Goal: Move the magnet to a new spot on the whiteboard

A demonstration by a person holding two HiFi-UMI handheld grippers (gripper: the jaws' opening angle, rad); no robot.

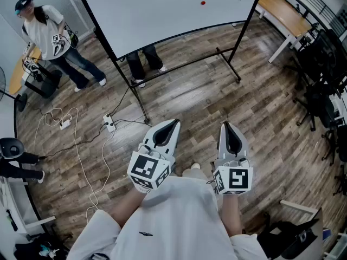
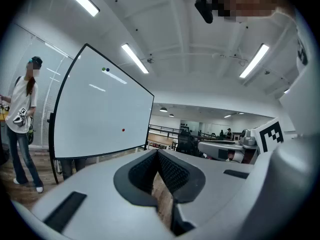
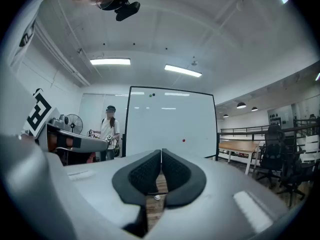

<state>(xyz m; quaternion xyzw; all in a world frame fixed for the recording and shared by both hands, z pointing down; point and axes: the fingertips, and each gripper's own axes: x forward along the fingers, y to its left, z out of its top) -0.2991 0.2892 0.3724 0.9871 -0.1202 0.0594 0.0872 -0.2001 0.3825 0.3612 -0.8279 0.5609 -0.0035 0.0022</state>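
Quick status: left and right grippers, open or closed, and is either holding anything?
Left gripper: closed, holding nothing.
Right gripper: closed, holding nothing.

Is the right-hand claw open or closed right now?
Shut: the right gripper shows its two dark pads touching at the tips, with nothing held between them.

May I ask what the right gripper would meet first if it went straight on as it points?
Probably the whiteboard, low down and left of the red magnet; nothing nearer shows, though depth is unclear.
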